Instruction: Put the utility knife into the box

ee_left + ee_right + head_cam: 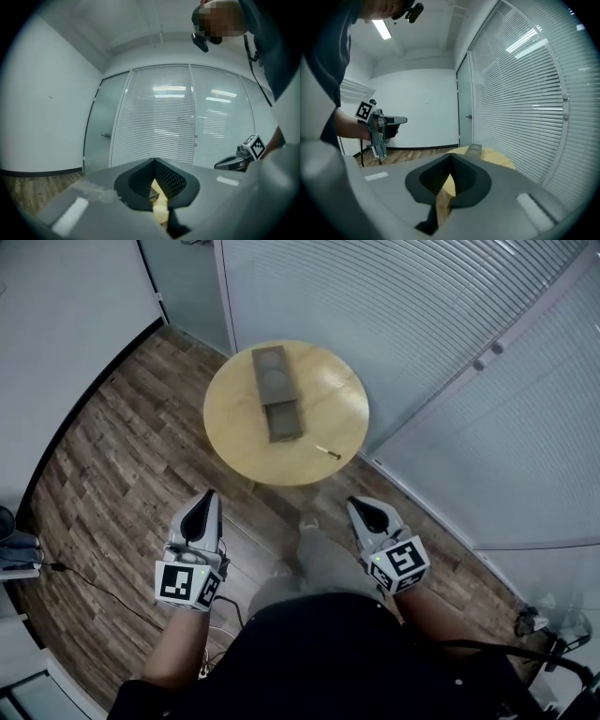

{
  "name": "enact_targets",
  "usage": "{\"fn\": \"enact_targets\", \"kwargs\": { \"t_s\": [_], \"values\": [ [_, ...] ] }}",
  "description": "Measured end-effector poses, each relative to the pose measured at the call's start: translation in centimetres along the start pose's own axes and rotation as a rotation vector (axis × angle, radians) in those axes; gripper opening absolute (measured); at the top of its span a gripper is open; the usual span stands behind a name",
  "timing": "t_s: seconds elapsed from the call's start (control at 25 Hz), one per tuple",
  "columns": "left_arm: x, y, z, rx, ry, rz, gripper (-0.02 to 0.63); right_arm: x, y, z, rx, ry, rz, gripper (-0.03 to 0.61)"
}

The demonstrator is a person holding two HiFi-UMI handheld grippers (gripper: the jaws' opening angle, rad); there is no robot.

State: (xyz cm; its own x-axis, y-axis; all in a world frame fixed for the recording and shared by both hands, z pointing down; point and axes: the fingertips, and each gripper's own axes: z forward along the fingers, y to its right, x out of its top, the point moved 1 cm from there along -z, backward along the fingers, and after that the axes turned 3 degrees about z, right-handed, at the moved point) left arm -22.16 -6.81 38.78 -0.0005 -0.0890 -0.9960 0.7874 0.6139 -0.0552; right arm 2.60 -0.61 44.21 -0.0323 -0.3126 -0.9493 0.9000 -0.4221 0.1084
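Carrying nothing, your left gripper (204, 514) and right gripper (368, 515) both have their jaws pressed together, well short of the round table (234, 432). Open the right one before you reach: the utility knife (328, 452) lies on that side, near the table's edge and near the box (277, 395) (come in low, across its length). Neither gripper view shows the knife, and from overhead it's too small to tell blade from handle.
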Motion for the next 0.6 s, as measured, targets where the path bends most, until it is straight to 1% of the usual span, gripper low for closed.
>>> {"fn": "enact_targets", "kwargs": {
  "t_s": [0.12,0.24,0.36,0.48,0.6],
  "values": [
    [0.3,-0.6,1.3,0.026,0.012,0.003,0.003,1.2,1.2,2.2,0.026,0.041,0.027,0.006],
    [1.5,-1.1,2.0,0.035,0.028,0.032,0.003,3.4,2.1,3.8,0.062,0.099,0.025,0.006],
    [2.2,-1.8,3.1,0.057,0.022,0.058,0.002,4.7,3.5,5.5,0.079,0.121,0.025,0.006],
    [3.2,-2.4,4.2,0.062,0.028,0.088,0.003,5.5,4.9,7.3,0.095,0.139,0.027,0.006],
    [4.3,-3.2,6.2,0.077,0.027,0.098,0.002,6.5,6.8,8.5,0.119,0.170,0.035,0.006]
  ]
}}
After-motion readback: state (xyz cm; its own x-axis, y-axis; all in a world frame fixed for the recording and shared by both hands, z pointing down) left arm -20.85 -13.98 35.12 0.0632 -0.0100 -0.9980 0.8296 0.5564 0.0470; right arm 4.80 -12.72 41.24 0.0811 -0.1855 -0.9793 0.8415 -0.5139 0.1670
